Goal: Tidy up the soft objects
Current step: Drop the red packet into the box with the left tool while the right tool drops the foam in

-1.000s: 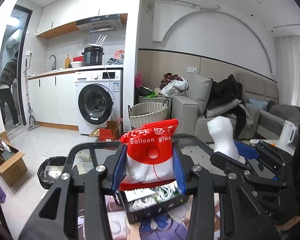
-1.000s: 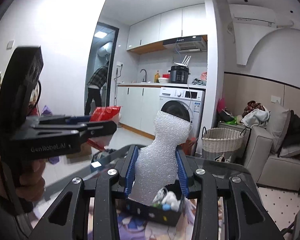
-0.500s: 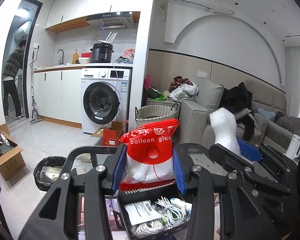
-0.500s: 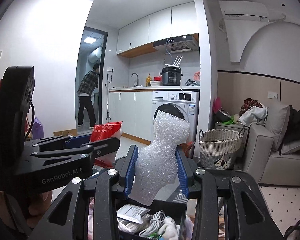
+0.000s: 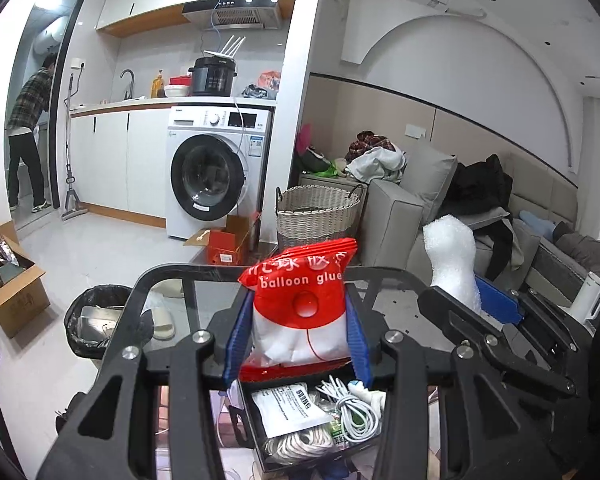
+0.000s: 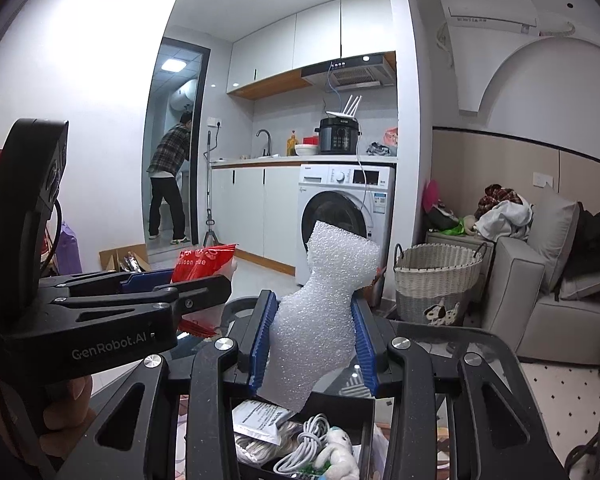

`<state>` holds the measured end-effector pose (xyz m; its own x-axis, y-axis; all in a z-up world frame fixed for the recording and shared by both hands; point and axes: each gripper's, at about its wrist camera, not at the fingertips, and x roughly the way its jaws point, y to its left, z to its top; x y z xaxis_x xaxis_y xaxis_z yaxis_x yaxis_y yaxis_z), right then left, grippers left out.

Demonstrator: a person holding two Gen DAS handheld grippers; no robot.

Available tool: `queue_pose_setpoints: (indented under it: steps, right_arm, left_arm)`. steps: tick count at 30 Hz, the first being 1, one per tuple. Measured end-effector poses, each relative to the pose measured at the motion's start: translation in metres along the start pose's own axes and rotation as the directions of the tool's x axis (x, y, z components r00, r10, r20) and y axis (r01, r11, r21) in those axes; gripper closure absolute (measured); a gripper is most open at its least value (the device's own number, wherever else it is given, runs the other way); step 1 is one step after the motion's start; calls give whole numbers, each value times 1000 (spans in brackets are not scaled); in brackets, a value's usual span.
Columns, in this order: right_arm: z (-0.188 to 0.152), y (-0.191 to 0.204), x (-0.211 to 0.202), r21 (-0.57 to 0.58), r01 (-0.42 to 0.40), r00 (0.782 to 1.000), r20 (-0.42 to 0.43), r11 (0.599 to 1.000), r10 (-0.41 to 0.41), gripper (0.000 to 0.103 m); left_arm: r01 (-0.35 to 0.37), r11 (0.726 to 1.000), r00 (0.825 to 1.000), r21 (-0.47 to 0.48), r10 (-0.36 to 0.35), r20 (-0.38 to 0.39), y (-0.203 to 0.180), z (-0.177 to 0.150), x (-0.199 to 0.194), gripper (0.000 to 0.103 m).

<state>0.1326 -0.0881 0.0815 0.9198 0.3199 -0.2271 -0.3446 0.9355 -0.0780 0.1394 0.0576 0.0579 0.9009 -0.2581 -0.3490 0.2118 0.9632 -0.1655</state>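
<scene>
My left gripper point(image 5: 296, 332) clamps an upright balloon glue packet point(image 5: 302, 304); my right gripper point(image 6: 314, 344) clamps white foam wrap point(image 6: 324, 312). The black bin point(image 5: 256, 420) sits directly below both, nearer the left.

Glass-topped table with a black frame point(image 5: 148, 280) sits right under both tools. On it, just below the fingertips, there's a black bin point(image 6: 364, 408) stuffed with white coiled cables point(image 5: 354, 414) and a printed white packet point(image 5: 288, 410). Some patterned mat's underneath, can't tell more.
</scene>
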Motion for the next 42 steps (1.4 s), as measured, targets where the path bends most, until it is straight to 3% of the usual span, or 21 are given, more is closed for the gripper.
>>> queue_pose_setpoints:
  steps: [7,15,19,23,32,37,42]
  right_arm:
    - [-8,-5,22,18,10,994,-113,1000,-8,66]
    - [-27,-20,52,81,15,958,-286,997,9,66]
    - [-39,-24,66,105,7,930,-366,994,32,66]
    - [-50,-23,77,83,14,902,-430,996,23,66]
    - [-67,-28,88,109,9,866,-498,994,47,66]
    - [-71,-29,90,111,7,855,-516,994,52,65]
    - [-74,-29,89,122,9,852,-520,992,56,64]
  left_arm:
    - [-10,1000,989,-18,7,-147,5,-11,30,61]
    - [-4,999,964,-35,-5,-264,2,-21,50,61]
    - [-10,1000,943,-18,3,-332,-2,-30,61,61]
    - [2,999,907,-39,-18,-421,0,-40,77,61]
    - [-14,999,883,-30,-2,-469,-2,-49,83,61]
    - [-27,999,884,-25,12,-468,-1,-49,83,55]
    - [-55,998,896,-6,47,-441,1,-46,77,46]
